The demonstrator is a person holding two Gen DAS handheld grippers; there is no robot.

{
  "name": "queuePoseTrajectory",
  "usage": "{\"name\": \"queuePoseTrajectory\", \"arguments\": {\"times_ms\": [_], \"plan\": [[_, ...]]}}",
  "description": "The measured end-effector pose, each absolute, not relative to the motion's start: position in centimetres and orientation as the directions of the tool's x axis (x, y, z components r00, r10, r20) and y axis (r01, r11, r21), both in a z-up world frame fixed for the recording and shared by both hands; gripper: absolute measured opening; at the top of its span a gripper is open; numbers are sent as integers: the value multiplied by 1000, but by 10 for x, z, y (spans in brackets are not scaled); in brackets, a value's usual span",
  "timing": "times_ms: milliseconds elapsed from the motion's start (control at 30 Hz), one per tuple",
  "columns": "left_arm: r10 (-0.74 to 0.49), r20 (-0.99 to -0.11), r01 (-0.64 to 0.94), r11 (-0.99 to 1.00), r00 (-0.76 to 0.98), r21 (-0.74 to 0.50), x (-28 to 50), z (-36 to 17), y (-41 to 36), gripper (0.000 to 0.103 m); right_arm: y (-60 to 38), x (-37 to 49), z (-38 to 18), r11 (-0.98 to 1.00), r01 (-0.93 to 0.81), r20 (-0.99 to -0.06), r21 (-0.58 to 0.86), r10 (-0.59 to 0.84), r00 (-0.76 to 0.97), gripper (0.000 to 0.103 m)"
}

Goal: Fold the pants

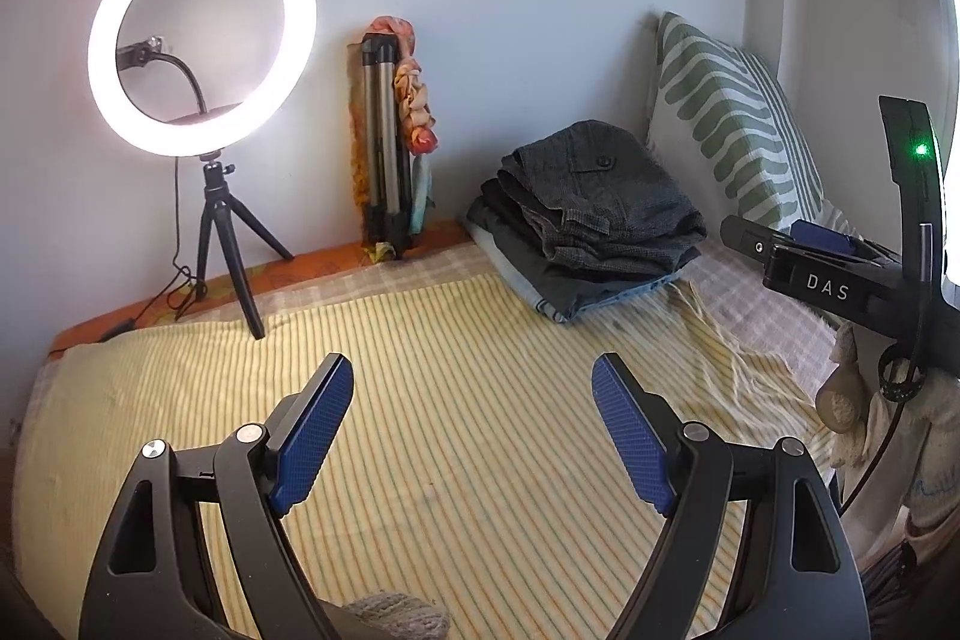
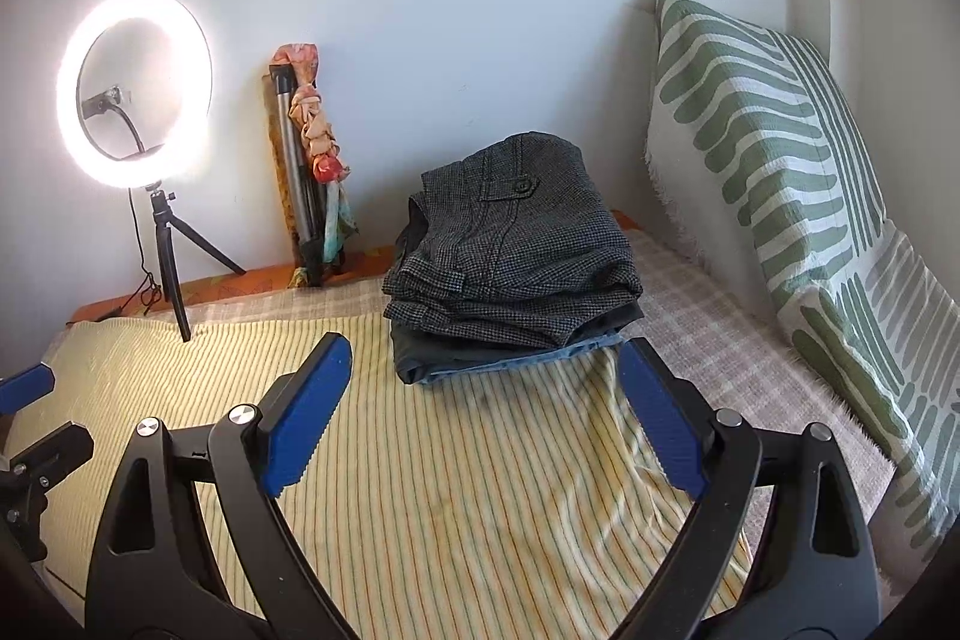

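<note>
A stack of folded pants (image 1: 594,220) lies at the back right of the bed, dark grey checked pants with a button on top, darker and light blue ones under them; it also shows in the right wrist view (image 2: 510,256). My left gripper (image 1: 474,388) is open and empty, above the yellow striped cloth (image 1: 456,460), well short of the stack. My right gripper (image 2: 486,370) is open and empty, close in front of the stack. The right gripper also shows in the left wrist view (image 1: 810,256) at the right edge. A bit of grey fabric (image 1: 396,616) shows at the bottom edge.
A lit ring light (image 1: 201,37) on a small tripod stands at the back left, with a cable trailing. A folded tripod with a scarf (image 1: 390,136) leans on the wall. A green-patterned pillow (image 2: 792,196) stands along the right wall.
</note>
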State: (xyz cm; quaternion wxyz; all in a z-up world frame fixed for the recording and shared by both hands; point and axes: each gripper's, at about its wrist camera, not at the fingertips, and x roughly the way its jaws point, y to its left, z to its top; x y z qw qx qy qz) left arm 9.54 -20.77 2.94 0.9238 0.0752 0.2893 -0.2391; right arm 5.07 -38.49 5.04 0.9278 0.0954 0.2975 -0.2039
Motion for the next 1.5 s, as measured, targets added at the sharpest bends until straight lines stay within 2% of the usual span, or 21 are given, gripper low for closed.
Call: {"name": "queuePoseTrajectory", "arguments": {"times_ms": [1500], "plan": [[-395,-561,476,879,727,-2,92,34,-208,84,-380,53,48,901,431,-598,50,-319,736,93]]}}
